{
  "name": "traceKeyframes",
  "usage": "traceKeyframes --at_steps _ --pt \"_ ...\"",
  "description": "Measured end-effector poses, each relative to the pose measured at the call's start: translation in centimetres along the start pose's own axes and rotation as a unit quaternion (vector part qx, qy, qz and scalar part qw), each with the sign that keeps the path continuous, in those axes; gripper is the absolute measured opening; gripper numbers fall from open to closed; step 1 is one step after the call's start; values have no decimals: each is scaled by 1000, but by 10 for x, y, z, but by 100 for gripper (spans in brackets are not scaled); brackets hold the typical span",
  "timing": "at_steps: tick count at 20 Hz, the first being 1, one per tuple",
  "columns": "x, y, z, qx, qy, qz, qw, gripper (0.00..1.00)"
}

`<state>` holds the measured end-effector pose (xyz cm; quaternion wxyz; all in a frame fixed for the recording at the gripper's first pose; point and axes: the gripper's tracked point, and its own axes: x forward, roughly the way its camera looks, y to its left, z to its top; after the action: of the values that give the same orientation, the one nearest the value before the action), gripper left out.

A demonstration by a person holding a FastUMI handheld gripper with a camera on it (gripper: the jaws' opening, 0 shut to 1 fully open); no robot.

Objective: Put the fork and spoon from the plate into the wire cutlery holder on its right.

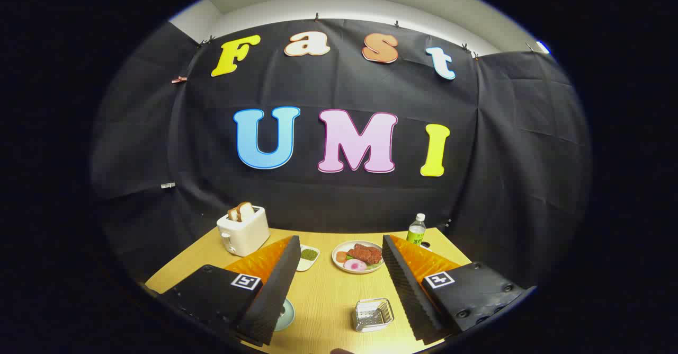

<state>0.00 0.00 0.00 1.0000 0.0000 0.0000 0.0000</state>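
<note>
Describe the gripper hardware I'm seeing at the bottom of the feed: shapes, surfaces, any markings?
The gripper has two broad, wedge-shaped fingers that taper forward. Their inner faces are finely ribbed. Each finger is mounted on a black, boxy carriage with a square black-and-white fiducial tag on top, and screw heads dot the right carriage. The fingers stand apart, empty, over the wooden table.

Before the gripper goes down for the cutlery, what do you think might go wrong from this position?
The gripper hangs open above the table, holding nothing. The pale plate sits mostly hidden behind the left finger, so the fork and spoon cannot be seen; a blind descent could miss them. The wire cutlery holder lies close to the right finger, which might knock it.
</note>
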Motion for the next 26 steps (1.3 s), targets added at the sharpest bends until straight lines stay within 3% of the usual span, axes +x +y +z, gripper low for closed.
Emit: traceKeyframes --at_steps 6,16,26 --pt "-5 -8 -1 2 5 -23 1000 95" --pt "-13 4 -25 -15 36 -24 999 94" --pt "5 54 -77 -24 104 4 994 94"
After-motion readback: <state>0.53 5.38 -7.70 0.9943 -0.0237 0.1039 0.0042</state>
